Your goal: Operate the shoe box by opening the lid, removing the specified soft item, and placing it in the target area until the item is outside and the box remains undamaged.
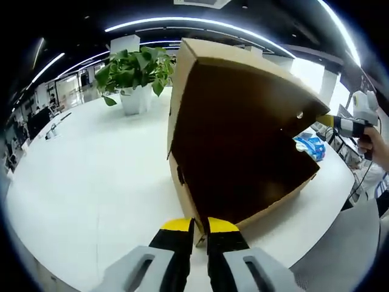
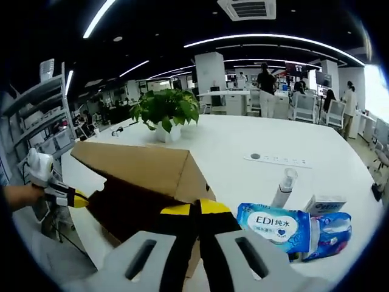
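Note:
The brown cardboard shoe box (image 1: 243,140) stands on the white table (image 1: 91,176) with its lid swung up, and its dark inside faces me. What lies inside is lost in shadow. My left gripper (image 1: 199,231) is shut, its yellow-tipped jaws pinching the box's near cardboard edge. At the box's far right corner a hand holds my right gripper (image 1: 331,121). In the right gripper view the box (image 2: 140,170) sits just ahead, and my right gripper (image 2: 196,213) is shut on its near corner. The left gripper (image 2: 78,198) touches the box's left side.
A potted green plant (image 1: 137,70) (image 2: 165,112) stands farther back on the table (image 2: 243,140). To the right of the box lie a blue wet-wipe pack (image 2: 276,225) (image 1: 310,146), a spray bottle (image 2: 284,185), a small white carton (image 2: 325,204) and a power strip (image 2: 276,159). People stand by desks behind.

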A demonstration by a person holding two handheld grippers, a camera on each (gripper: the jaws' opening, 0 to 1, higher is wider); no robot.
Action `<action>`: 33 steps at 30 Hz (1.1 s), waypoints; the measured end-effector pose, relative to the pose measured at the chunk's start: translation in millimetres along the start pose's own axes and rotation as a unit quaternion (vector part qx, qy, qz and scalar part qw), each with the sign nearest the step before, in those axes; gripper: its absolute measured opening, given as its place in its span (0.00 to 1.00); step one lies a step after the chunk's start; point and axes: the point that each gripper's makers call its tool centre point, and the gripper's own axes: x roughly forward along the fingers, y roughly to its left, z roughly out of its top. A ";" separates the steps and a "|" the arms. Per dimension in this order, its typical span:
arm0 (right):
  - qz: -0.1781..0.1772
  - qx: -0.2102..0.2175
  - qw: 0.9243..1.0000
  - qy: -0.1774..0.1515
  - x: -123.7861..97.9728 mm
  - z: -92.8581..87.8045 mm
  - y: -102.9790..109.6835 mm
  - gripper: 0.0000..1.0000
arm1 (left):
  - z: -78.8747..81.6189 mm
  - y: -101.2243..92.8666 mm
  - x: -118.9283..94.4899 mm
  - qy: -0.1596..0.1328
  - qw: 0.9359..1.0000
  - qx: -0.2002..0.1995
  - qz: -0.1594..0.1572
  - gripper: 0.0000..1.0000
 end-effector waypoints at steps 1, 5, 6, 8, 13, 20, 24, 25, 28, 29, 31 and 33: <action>0.000 0.002 1.000 0.001 -0.3 -2.4 0.0 0.01 | 0.0 -0.1 -0.1 0.000 1.000 0.000 -0.001 0.07; -0.002 0.001 1.000 0.001 -3.0 -9.1 1.7 0.01 | 1.3 -0.1 -1.0 -0.002 1.000 0.009 -0.003 0.08; -0.002 -0.001 1.000 0.002 -3.0 -10.7 1.9 0.02 | 2.7 -0.1 -1.7 -0.005 1.000 0.010 -0.003 0.08; -0.002 -0.003 1.000 0.002 -4.0 -13.7 2.2 0.02 | 7.7 -0.2 -3.2 -0.014 1.000 0.008 -0.003 0.11; 0.001 -0.012 1.000 0.006 -5.0 -22.1 2.2 0.03 | 21.5 1.5 -7.5 -0.038 0.999 0.017 0.002 0.18; 0.010 -0.036 0.999 0.007 -6.6 -33.0 4.8 0.03 | 29.3 -0.9 -14.4 -0.055 0.998 0.036 0.004 0.23; 0.018 -0.043 0.999 0.010 -8.3 -41.9 5.4 0.05 | 30.0 -2.3 -18.1 -0.061 0.997 0.043 0.003 0.27; 0.020 -0.047 0.999 0.011 -8.5 -43.6 5.9 0.06 | 29.9 -2.5 -19.2 -0.063 0.997 0.045 0.004 0.27; 0.027 -0.066 0.997 0.012 -10.2 -47.9 8.9 0.08 | 29.5 -3.6 -21.3 -0.064 0.997 0.053 0.003 0.28; 0.029 -0.071 0.997 0.013 -10.6 -50.0 9.6 0.08 | 29.7 -4.3 -22.0 -0.066 0.996 0.056 0.003 0.28; 0.033 -0.076 0.996 0.015 -10.9 -53.3 9.9 0.10 | 29.8 -5.7 -22.9 -0.067 0.996 0.060 0.001 0.29; 0.035 -0.078 0.996 0.014 -12.3 -54.8 10.2 0.10 | 28.8 -7.4 -23.1 -0.065 0.996 0.064 -0.002 0.29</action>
